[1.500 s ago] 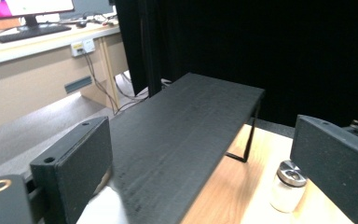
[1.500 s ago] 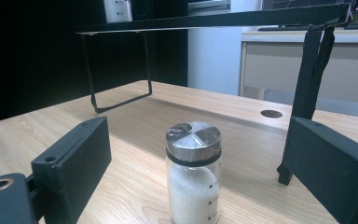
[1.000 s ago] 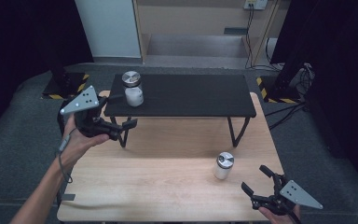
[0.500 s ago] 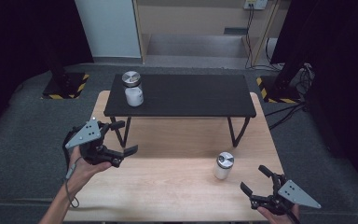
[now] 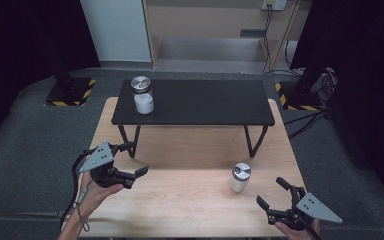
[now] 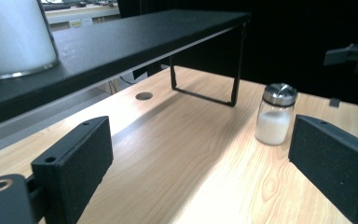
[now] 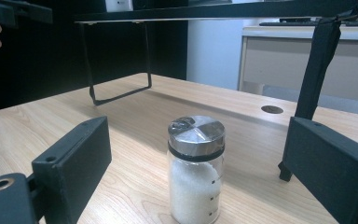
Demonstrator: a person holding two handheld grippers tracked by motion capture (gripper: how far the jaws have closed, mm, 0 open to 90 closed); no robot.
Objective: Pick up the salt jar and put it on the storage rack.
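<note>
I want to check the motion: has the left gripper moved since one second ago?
Yes. The left gripper has come down and toward the person, from beside the black shelf's left end to over the wooden table in front of it, jaws open.

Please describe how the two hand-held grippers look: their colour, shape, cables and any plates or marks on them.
Both the left gripper and the right gripper are black, each with two flat rectangular jaws that have small round holes near the base. Each carries a grey three-cornered plate on top, with small holes in it. A black cable trails from the left one along the person's forearm. No sleeves can be seen at the wrists.
</note>
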